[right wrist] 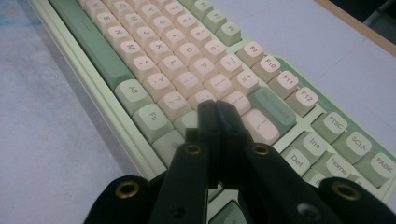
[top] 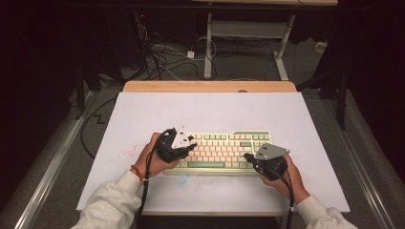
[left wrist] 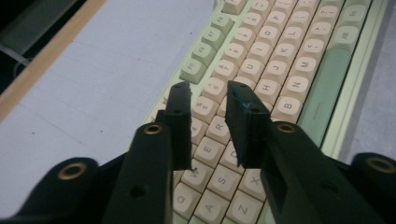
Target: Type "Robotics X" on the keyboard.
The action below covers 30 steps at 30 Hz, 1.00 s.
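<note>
A cream and green keyboard [top: 219,150] lies on the white table top [top: 210,109], near the front edge. My left gripper [top: 191,145] hovers over the keyboard's left end. In the left gripper view its jaws [left wrist: 208,91] stand apart above the letter keys [left wrist: 289,56], with nothing between them. My right gripper [top: 247,156] is at the keyboard's right end. In the right gripper view its jaws [right wrist: 215,106] are pressed together, tips just above the keys [right wrist: 177,51] near the large green key [right wrist: 273,108]; nothing is gripped.
A wooden strip [top: 210,86] runs along the table's far edge. Behind it, cables [top: 162,57] lie on the floor by another desk's white legs [top: 207,47]. Bare white surface lies beyond and to both sides of the keyboard.
</note>
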Each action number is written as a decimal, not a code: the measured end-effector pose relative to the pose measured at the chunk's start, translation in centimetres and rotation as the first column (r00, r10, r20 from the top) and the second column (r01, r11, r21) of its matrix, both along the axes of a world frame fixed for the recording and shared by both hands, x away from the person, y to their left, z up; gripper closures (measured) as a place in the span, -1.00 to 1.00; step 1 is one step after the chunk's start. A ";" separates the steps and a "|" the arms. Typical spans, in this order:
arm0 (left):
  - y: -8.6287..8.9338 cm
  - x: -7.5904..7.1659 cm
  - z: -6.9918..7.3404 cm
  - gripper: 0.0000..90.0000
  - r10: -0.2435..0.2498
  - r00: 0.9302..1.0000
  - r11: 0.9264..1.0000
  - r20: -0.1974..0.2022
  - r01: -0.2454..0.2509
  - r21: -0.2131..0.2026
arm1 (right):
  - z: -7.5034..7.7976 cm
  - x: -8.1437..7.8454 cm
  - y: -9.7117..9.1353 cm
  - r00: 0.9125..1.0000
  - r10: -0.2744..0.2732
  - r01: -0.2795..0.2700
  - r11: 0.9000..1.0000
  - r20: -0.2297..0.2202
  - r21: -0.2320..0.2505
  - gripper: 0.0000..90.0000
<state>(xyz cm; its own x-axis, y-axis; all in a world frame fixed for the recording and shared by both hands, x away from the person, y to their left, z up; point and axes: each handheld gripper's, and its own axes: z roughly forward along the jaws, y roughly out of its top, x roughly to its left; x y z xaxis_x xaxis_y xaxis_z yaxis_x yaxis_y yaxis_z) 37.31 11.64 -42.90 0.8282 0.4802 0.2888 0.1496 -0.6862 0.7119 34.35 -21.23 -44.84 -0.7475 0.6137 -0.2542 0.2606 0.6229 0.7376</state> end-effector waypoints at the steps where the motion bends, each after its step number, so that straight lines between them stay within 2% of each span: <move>1: 0.3 -0.2 0.0 0.34 0.008 1.000 1.000 0.013 -0.008 0.000 | 0.1 0.0 0.0 1.000 0.003 -0.003 1.000 0.003 0.001 1.00; 2: 0.6 -0.4 0.0 0.25 0.024 0.999 1.000 0.035 -0.024 -0.006 | 0.2 -0.1 0.0 1.000 0.003 -0.003 1.000 0.005 0.004 1.00; 5: 1.4 -1.1 -0.1 -0.06 0.052 0.997 0.998 0.055 -0.050 -0.031 | 0.4 -0.1 0.0 1.000 0.003 -0.003 1.000 0.006 0.009 1.00; 8: 2.3 -1.9 -0.5 -0.29 0.067 0.995 0.996 0.077 -0.063 -0.059 | 0.7 -0.1 0.0 1.000 0.006 -0.006 1.000 0.011 0.012 1.00; 10: 2.8 -2.3 -0.8 -0.43 0.098 0.992 0.994 0.085 -0.093 -0.062 | 0.8 0.0 0.1 1.000 0.002 -0.002 1.000 0.010 0.019 1.00; 13: 3.8 -2.9 -1.5 -0.49 0.127 0.989 0.990 0.077 -0.121 -0.068 | 1.0 0.2 0.1 1.000 0.003 -0.004 1.000 0.011 0.021 1.00; 17: 4.9 -3.7 -2.4 -0.51 0.154 0.986 0.987 0.069 -0.151 -0.055 | 1.2 0.7 0.4 1.000 0.006 -0.007 1.000 0.015 0.017 1.00; 24: 6.5 -5.2 -3.4 -0.50 0.175 0.983 0.984 0.051 -0.172 -0.046 | 1.3 1.7 1.4 1.000 0.009 -0.009 1.000 0.010 0.018 1.00; 27: 6.9 -5.7 -3.9 -0.50 0.184 0.982 0.983 0.051 -0.184 -0.017 | 1.4 2.2 1.9 1.000 0.010 -0.011 1.000 0.010 0.018 1.00; 30: 7.4 -6.0 -4.0 -0.51 0.191 0.981 0.982 0.043 -0.190 -0.022 | 1.5 2.7 2.6 1.000 0.016 -0.016 1.000 0.010 0.015 1.00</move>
<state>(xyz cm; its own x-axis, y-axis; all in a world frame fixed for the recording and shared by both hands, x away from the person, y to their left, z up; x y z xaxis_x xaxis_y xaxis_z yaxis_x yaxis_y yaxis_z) 31.28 19.01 -46.94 0.7076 0.6331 0.3138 0.2435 -0.6355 0.7327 37.07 -18.64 -43.39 -0.7546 0.6057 -0.2524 0.2434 0.6156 0.7495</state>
